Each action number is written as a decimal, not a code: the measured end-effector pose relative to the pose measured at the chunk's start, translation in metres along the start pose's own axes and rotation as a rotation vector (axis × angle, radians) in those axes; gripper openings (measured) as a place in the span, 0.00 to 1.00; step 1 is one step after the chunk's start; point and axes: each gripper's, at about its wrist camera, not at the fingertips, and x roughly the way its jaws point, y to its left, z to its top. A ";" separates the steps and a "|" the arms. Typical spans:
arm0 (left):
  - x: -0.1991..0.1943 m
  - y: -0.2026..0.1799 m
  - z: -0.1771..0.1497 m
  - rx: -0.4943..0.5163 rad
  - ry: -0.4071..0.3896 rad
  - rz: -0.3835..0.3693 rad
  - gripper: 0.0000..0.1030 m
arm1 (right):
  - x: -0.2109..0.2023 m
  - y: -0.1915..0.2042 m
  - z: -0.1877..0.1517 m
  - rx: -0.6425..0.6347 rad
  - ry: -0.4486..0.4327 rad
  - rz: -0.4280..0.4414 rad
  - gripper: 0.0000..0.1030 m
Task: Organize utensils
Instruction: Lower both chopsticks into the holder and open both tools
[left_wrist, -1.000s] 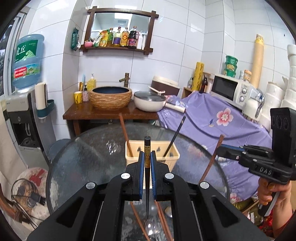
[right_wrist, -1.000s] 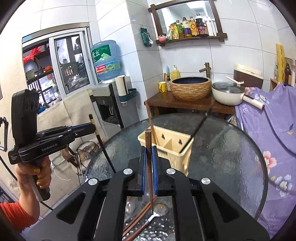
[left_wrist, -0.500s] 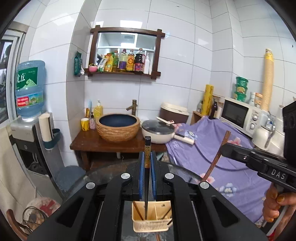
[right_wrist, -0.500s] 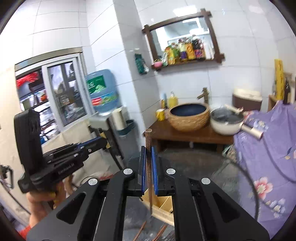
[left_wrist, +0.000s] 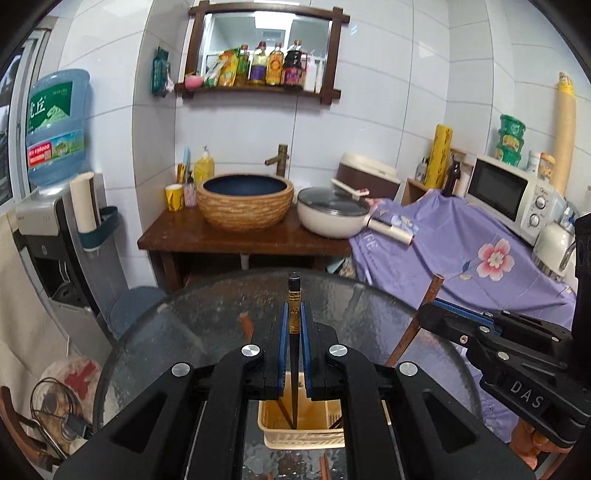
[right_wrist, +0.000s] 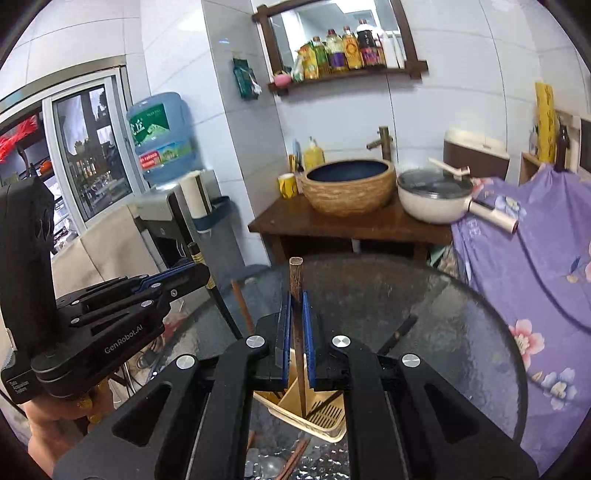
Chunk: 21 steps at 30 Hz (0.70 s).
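We read "DAS" on the right gripper body, "GenRobot.AI" on the left gripper body; water jug label characters unclear.

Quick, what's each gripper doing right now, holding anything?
Left gripper: closed on a black chopstick.
Right gripper: closed on a brown chopstick.

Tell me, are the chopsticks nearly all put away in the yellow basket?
Partly. A few chopsticks already lean inside the yellow basket. In hand: the left gripper is shut on a black chopstick and the right gripper on a brown chopstick, both hanging over the basket. Left: some brown chopsticks lie on the glass table in front of the basket.
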 end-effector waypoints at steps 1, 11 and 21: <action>0.005 0.002 -0.006 -0.002 0.014 0.001 0.06 | 0.006 -0.003 -0.005 0.007 0.012 0.000 0.07; 0.037 0.016 -0.038 -0.012 0.096 0.022 0.06 | 0.019 -0.008 -0.020 -0.005 0.032 -0.021 0.07; 0.020 0.014 -0.041 -0.006 0.045 0.006 0.33 | 0.012 -0.007 -0.026 -0.042 -0.013 -0.053 0.51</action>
